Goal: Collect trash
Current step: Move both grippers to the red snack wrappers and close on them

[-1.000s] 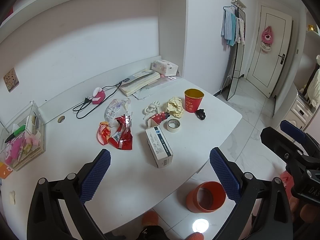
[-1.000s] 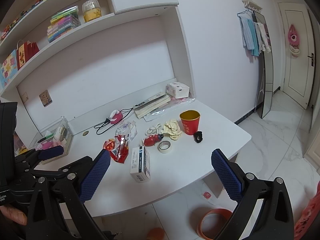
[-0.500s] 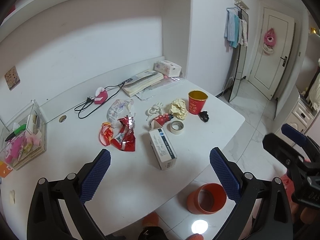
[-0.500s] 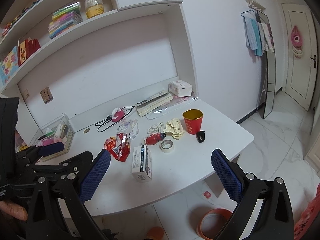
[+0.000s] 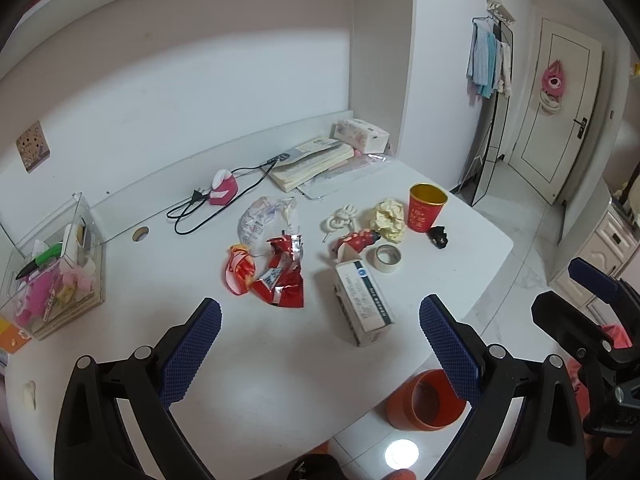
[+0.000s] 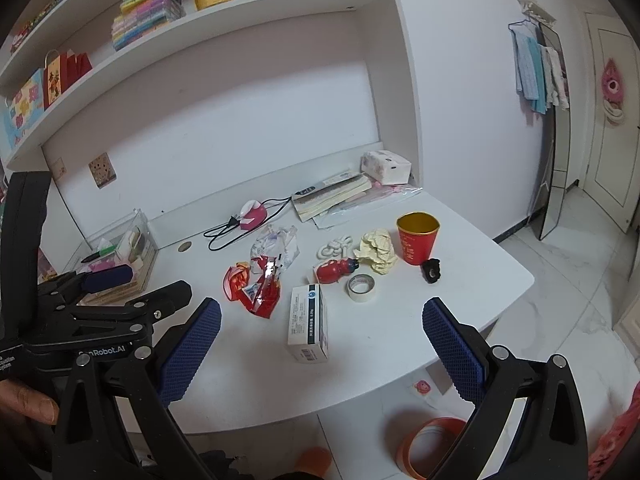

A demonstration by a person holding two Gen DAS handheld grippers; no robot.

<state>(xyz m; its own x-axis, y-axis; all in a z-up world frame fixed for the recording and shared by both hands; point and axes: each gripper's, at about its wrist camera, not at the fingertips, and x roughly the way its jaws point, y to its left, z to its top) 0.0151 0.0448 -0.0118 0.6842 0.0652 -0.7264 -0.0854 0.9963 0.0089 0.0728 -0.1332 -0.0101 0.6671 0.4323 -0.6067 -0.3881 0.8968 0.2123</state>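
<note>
You hold both tools above the near edge of the white desk (image 5: 132,320), and neither one touches anything. Your left gripper (image 5: 320,344) has its blue-padded fingers spread wide with nothing between them; your right gripper (image 6: 320,344) is spread just as wide and equally bare.

The trash lies in a loose cluster mid-desk. The crumpled red foil snack wrappers (image 5: 280,276) sit left of centre, with a clear crinkled plastic bag (image 5: 260,220) just behind them. The white rectangular cardboard box (image 5: 362,304) lies on its side nearest your fingers. Behind it rest a roll of beige tape (image 5: 388,258) and a small red bottle (image 5: 354,242) lying flat. The crumpled pale yellow paper ball (image 5: 388,220) sits just beside the upright red paper cup (image 5: 426,208), with a small black clip (image 5: 438,237) close by.

The orange round bin (image 5: 426,402) stands on the tiled floor beneath the desk's front edge.
</note>
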